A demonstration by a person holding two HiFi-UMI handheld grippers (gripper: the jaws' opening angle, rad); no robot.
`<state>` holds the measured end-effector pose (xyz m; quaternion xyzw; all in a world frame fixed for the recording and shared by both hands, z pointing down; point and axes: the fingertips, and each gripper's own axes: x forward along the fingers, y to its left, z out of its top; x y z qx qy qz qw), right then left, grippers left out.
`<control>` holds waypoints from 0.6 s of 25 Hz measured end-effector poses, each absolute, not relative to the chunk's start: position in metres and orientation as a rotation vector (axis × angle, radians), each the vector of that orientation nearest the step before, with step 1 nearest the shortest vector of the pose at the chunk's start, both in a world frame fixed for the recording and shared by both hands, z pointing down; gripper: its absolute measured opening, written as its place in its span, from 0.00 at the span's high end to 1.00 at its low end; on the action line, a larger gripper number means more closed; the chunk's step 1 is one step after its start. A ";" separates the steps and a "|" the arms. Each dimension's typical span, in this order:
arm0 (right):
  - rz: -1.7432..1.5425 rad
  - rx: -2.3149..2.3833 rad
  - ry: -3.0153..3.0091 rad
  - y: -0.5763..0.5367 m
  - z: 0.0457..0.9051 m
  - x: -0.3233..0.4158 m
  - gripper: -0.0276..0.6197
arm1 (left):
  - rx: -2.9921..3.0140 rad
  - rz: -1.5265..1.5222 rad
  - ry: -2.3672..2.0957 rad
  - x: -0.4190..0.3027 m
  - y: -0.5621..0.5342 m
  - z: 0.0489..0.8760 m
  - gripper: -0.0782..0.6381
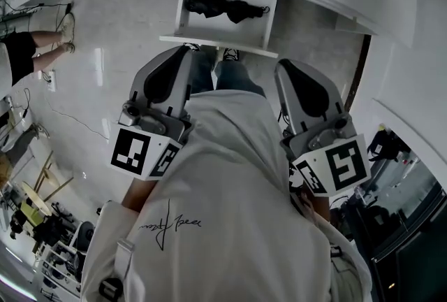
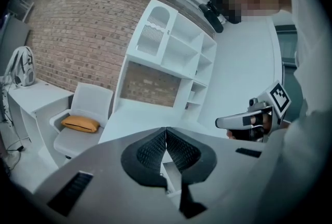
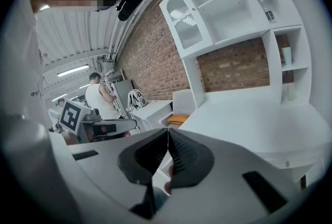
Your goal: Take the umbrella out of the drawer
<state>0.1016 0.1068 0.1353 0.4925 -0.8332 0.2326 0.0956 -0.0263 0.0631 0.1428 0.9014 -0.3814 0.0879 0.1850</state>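
head view: the drawer (image 1: 218, 44) stands pulled open at 12 o'clock, and the black umbrella (image 1: 225, 7) lies folded inside it, across its width. the person's white shirt (image 1: 223, 203) fills the middle and 6 o'clock. the left gripper (image 1: 184, 51) reaches up from 8 o'clock and the right gripper (image 1: 282, 66) from 4 o'clock, both pointing toward the drawer, with their tips just short of its front panel and well apart from the umbrella. at 9 o'clock a second person's legs (image 1: 43, 42) show on the pale floor (image 1: 119, 35).

left gripper view: the two black pads (image 2: 149, 151) meet at their tips in the centre, closed with nothing between them. a white shelf unit (image 2: 171, 52) rises at 12 o'clock against a brick wall (image 2: 78, 31). a white chair (image 2: 85, 109) with an orange cushion (image 2: 80, 123) sits at 9 o'clock. the right gripper shows at 3 o'clock, held in a hand.

right gripper view: here too the pads (image 3: 185, 158) are pressed together, empty. the shelf unit stands at 1 o'clock over a white desk top (image 3: 249, 124). the left gripper with its marker cube (image 3: 71, 116) is at 9 o'clock, and behind it stands a person in a white sleeveless top (image 3: 98, 96).
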 end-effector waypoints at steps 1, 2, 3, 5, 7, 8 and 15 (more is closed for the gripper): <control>0.679 1.440 -2.474 0.104 0.136 0.100 0.92 | 2.535 0.252 -1.079 -0.027 0.062 0.144 0.87; 0.668 1.417 -2.482 0.102 0.137 0.098 0.92 | 2.530 0.257 -1.082 -0.027 0.061 0.147 0.87; 0.660 1.389 -2.491 0.100 0.138 0.096 0.92 | 2.524 0.262 -1.084 -0.027 0.060 0.149 0.87; 0.645 1.317 -2.512 0.097 0.139 0.088 0.92 | 2.509 0.262 -1.085 -0.027 0.059 0.154 0.87; 0.613 1.246 -2.521 0.091 0.140 0.079 0.92 | 2.494 0.258 -1.087 -0.029 0.058 0.158 0.87; 0.587 1.219 -2.518 0.087 0.141 0.075 0.92 | 2.488 0.258 -1.088 -0.030 0.056 0.159 0.87; 0.547 1.101 -2.476 0.062 0.163 0.061 0.92 | 2.410 0.246 -1.125 -0.040 0.042 0.174 0.87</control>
